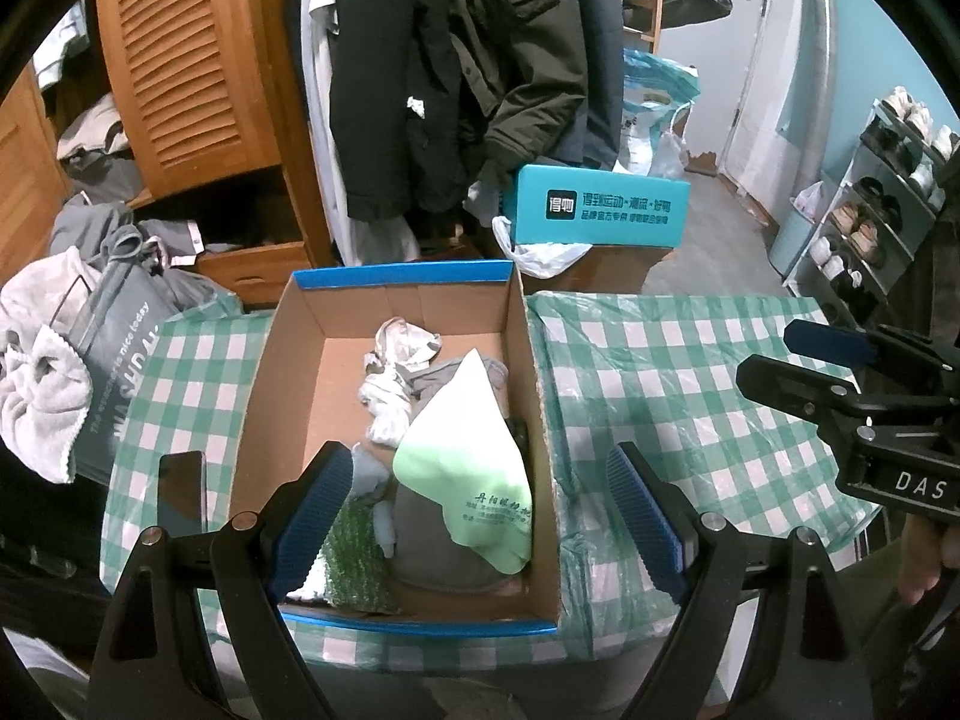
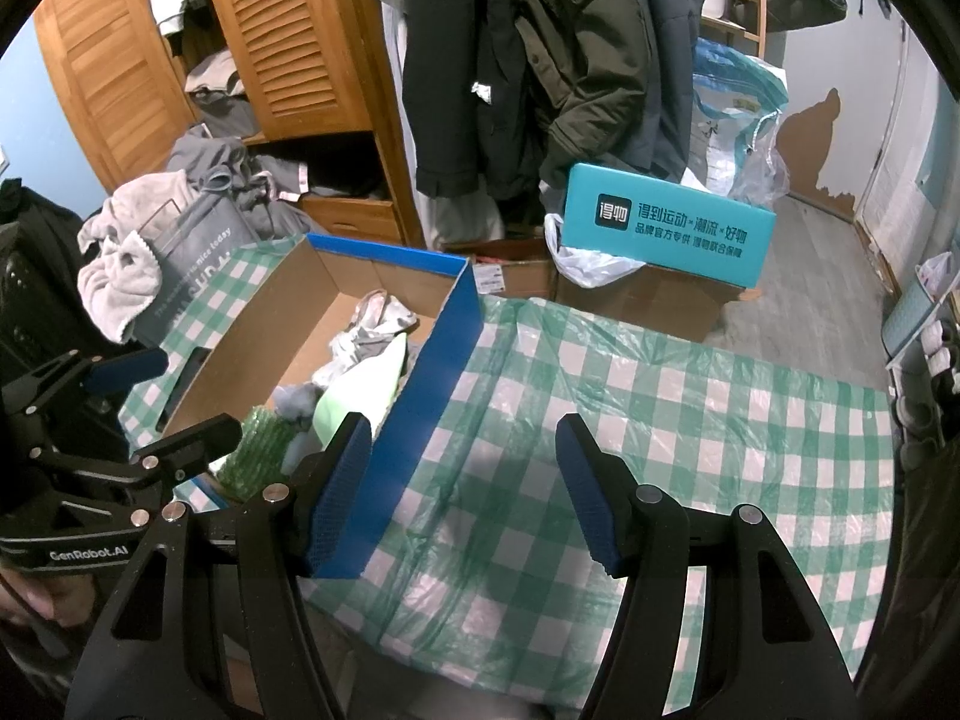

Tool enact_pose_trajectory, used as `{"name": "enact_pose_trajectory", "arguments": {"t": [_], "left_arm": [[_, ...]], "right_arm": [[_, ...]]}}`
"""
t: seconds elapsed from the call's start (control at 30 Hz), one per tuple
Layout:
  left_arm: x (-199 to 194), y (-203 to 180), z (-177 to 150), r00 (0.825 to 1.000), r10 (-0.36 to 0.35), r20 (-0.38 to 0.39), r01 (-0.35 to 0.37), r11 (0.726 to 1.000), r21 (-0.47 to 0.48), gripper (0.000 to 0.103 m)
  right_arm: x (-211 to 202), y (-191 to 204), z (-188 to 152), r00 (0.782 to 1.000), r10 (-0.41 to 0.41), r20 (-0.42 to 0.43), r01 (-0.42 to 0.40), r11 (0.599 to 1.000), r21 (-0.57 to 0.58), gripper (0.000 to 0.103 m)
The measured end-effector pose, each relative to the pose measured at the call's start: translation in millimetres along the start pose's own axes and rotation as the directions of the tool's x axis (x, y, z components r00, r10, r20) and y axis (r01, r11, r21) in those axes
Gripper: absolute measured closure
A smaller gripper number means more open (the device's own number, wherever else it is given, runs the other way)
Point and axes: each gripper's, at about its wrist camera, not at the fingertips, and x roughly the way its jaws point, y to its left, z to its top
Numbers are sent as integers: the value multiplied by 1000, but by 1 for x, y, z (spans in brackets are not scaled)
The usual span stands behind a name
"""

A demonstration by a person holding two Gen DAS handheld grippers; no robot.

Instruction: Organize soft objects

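A cardboard box (image 1: 384, 324) with blue outer walls stands open on a table covered by a green-and-white checked cloth (image 1: 672, 384) under a clear plastic sheet. The soft objects lie inside the box: a pale green cloth (image 1: 474, 456) with printed characters drapes over a grey item (image 1: 438, 558); a crumpled white-and-grey fabric (image 1: 396, 372) sits toward the far wall; a green textured pad (image 1: 354, 558) and a light blue piece (image 1: 369, 471) lie at the near left corner. The left gripper (image 1: 474, 516) is angled steeply downward above the near end of the box, its jaws spread wide, the left blue pad inside the box near the green pad and the right blue pad outside the box's right wall; nothing is pressed between them. The right gripper (image 2: 459, 492) is likewise tilted downward over the bare cloth just right of the box, jaws moderately apart and empty; its left pad stands close against the blue outer wall, though contact cannot be confirmed. In the left wrist view the right gripper appears at the right edge, with part of a hand (image 1: 927, 552) below it. A dark phone (image 1: 180, 492) lies on the cloth left of the box. Beyond the table: a grey bag (image 1: 120, 384) draped with a towel, hanging coats (image 1: 456, 60), a teal box (image 1: 600, 210), a louvred wooden wardrobe (image 1: 186, 60) and a shoe rack (image 1: 870, 210).
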Motion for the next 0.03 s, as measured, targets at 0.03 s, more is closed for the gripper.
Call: {"name": "enact_pose_trajectory", "arguments": {"t": [0.03], "left_arm": [[0, 0, 0, 1000, -3, -1, 3, 1000, 0, 15]], "right_arm": [[0, 0, 0, 1000, 0, 0, 0, 1000, 0, 40]]}}
